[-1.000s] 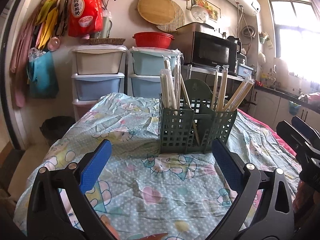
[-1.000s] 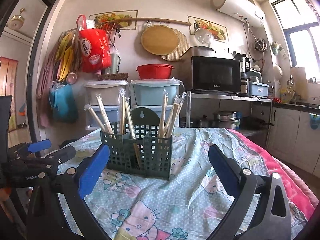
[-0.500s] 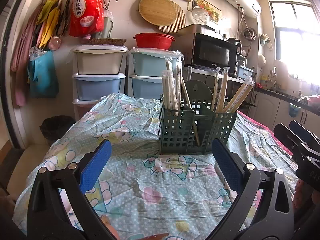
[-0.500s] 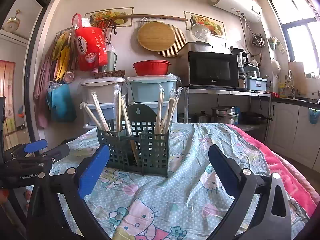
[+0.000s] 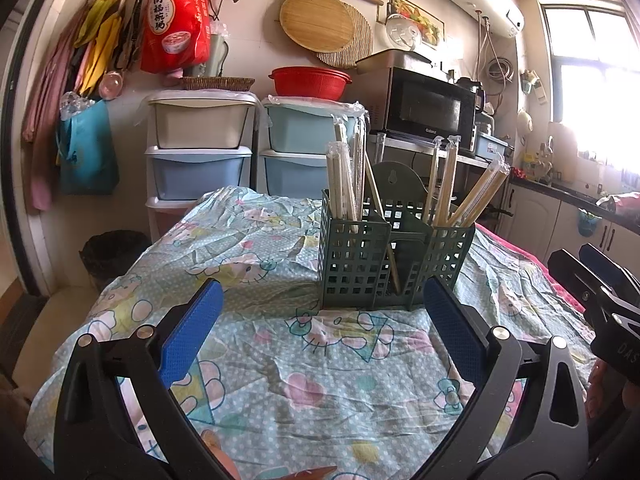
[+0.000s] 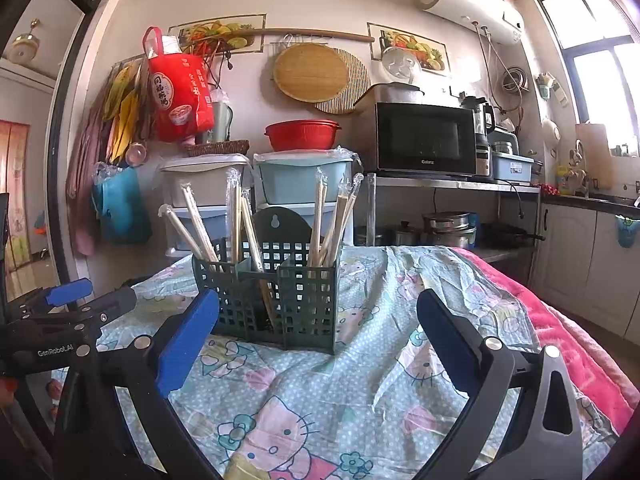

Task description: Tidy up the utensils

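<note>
Nearest the lens, the left claw hangs with its blue pads wide apart and empty over the cartoon-print cloth on the desk. The right claw is likewise spread, holding nothing. The green utensil caddy stands dead ahead at 12 o'clock of both, seemingly equally near. Its wrapped chopsticks stand roughly upright, fanning outward, so a top-down pinch looks likeliest.
</note>
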{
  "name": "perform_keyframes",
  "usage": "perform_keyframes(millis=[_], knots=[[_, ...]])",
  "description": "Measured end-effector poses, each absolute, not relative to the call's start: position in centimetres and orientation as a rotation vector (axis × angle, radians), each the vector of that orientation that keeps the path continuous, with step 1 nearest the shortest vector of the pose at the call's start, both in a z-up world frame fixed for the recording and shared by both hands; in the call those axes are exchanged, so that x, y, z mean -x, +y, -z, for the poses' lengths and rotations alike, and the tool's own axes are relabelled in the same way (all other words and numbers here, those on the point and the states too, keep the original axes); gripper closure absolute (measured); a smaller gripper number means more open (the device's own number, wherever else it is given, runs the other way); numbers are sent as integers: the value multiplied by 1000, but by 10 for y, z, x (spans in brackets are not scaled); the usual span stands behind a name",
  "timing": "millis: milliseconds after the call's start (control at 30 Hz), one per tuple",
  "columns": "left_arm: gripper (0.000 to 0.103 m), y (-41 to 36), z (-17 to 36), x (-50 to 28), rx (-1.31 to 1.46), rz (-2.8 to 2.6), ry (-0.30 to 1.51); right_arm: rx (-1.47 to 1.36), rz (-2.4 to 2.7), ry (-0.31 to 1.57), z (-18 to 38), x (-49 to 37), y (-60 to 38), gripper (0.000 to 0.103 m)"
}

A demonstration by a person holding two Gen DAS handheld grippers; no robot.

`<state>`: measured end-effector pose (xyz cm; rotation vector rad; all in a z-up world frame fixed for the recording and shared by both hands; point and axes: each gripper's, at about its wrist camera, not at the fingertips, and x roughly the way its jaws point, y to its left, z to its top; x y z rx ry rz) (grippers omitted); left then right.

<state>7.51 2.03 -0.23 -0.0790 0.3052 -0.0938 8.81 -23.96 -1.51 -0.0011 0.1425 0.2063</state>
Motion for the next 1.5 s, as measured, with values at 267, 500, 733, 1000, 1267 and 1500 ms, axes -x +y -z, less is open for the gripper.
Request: perform_keyframes(millis=[267,500,733,1000,1267,1500], knots=[[11,20,2,-75,80,93,305,0,-203,144,15,-87,-240,7],[11,20,2,-75,82,96,306,7,-207,147,16,-89,-239,7],[11,20,2,-75,81,97,308,7,-208,148,16,-89,-239,7],[11,17,4,-77,91,104,315,8,-208,150,16,-89,-238,7],[11,15,5,-76,95,116,308,-4,-196,165,18,-93,-241,7],[11,34,-1,-90,132,68,432,-40,-163,226,14,-106,-262,7]])
